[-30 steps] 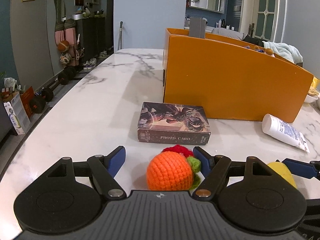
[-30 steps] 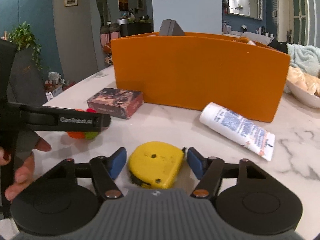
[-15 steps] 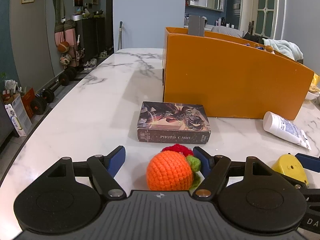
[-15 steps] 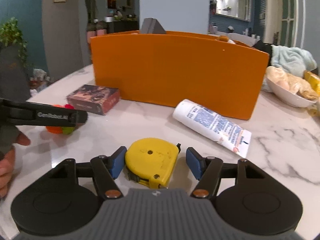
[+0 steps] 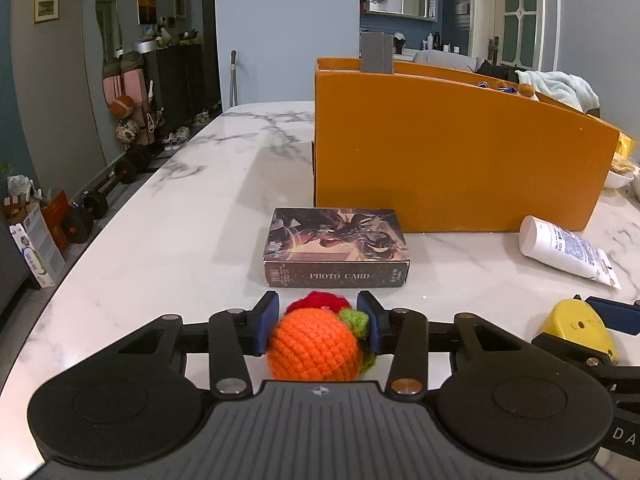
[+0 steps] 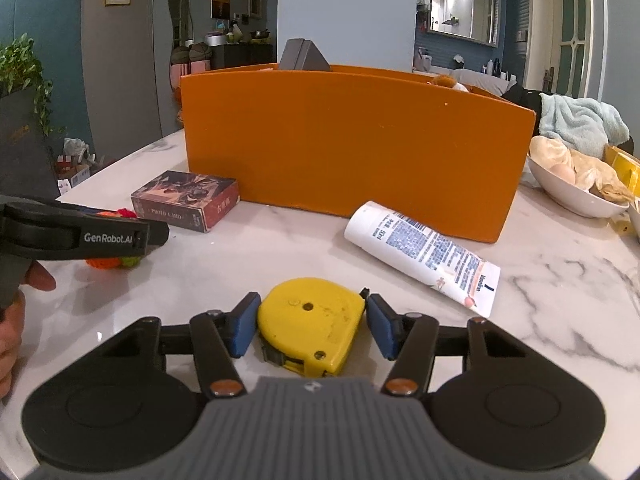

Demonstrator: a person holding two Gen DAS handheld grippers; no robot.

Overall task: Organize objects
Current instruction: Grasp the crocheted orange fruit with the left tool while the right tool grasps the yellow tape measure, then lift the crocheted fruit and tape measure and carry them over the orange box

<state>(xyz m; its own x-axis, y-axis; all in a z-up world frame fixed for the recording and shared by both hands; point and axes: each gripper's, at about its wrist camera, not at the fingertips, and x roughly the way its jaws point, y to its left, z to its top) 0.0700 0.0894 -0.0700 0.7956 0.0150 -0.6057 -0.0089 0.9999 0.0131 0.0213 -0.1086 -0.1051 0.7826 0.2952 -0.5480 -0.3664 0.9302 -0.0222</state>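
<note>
The left claw (image 5: 318, 322) has just been closing and is pinched on the crocheted orange (image 5: 316, 346); the right claw (image 6: 310, 322), also closing, brackets the yellow tape measure (image 6: 310, 320) on the marble surface (image 6: 540, 320). Both should be lifted straight, clearing the orange box (image 6: 356, 144) wall; open room lies overhead.

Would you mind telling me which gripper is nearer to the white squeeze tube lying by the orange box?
Right. The right gripper brackets the yellow tape measure, just short of the white squeeze tube. The left gripper, around the orange crocheted ball, sits farther left.
</note>
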